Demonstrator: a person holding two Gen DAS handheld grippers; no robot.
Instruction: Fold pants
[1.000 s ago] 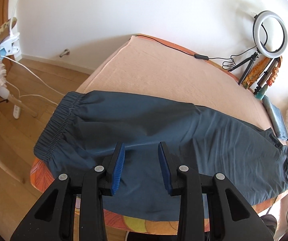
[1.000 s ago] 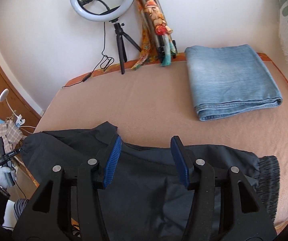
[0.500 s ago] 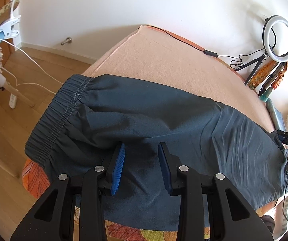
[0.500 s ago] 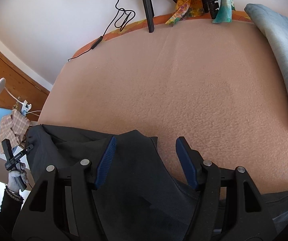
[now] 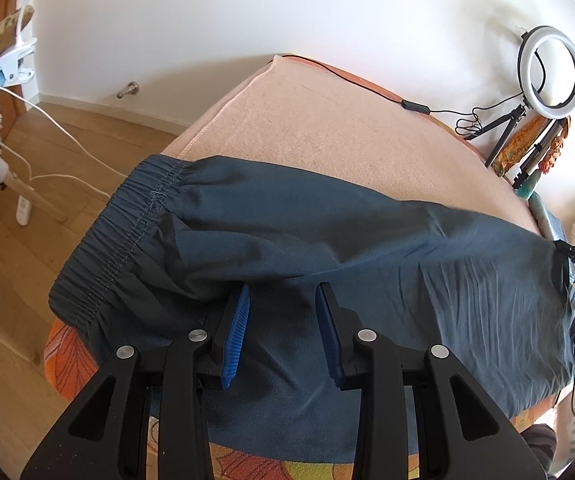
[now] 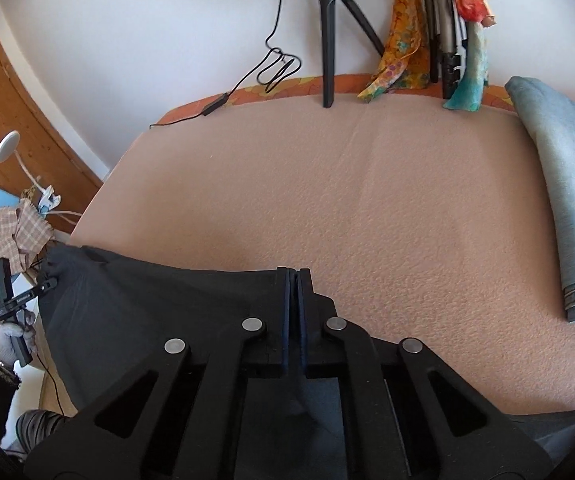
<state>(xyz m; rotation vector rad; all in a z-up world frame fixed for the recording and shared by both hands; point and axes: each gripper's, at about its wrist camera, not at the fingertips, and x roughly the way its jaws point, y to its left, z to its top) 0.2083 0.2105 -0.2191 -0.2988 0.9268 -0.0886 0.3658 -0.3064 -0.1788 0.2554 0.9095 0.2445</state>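
Note:
Dark blue pants (image 5: 327, 248) lie across the near side of a bed with a peach blanket (image 5: 327, 136); the elastic waistband (image 5: 119, 236) is at the left and hangs over the bed's edge. My left gripper (image 5: 281, 300) is open just above the pants' near edge, holding nothing. In the right wrist view the pants (image 6: 159, 304) look near black. My right gripper (image 6: 296, 276) is shut on the pants' far edge at the leg end. The left gripper also shows far left in the right wrist view (image 6: 15, 304).
Folded light blue jeans (image 6: 559, 184) lie at the bed's right. A ring light on a tripod (image 5: 547, 68), a cable (image 6: 275, 68) and colourful cloth (image 6: 407, 32) stand along the back wall. A chair with a checked cloth (image 6: 19, 228) and wooden floor (image 5: 27, 216) are left.
My right gripper moved forward and down to the pants' far edge and closed on the fabric. My left gripper moved closer to the pants and stayed open.

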